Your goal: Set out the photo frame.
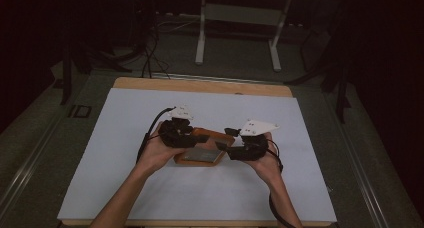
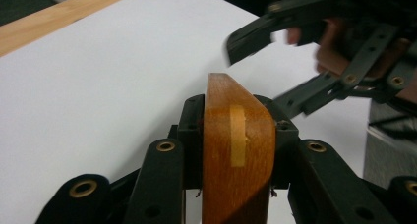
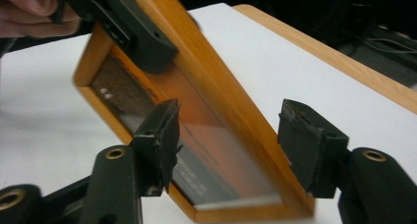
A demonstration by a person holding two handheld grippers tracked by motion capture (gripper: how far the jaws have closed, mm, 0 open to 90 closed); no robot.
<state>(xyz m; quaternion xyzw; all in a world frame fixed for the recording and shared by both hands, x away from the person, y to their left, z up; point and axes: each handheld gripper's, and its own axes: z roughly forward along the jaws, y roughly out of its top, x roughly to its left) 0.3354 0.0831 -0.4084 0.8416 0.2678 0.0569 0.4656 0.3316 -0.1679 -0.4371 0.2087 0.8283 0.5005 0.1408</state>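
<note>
While the person's left hand (image 1: 159,150) holds the left gripper (image 1: 186,132) near the middle of the white sheet (image 1: 125,153), its jaws are clamped on the edge of a wooden picture frame (image 1: 202,147). In the left gripper view the two black pads press on both faces of the frame's orange-brown bar (image 2: 238,150), which stands upright between them, and a pale wooden insert is visible in its corner.

The right gripper (image 1: 226,140) is in the person's right hand (image 1: 267,163), just beside the frame on its right side. Its jaws stand apart. In the right gripper view, the frame (image 3: 196,111) is tilted, with one long wooden side passing between the two pads; the left pad (image 3: 160,138) is in front of the dark glass, and the right pad (image 3: 307,148) is on the outer side. Neither pad appears to press on the wood. The frame's lower corner is close to the sheet.

The sheet lies on a wooden table (image 1: 200,84), whose edge shows at the far side.
</note>
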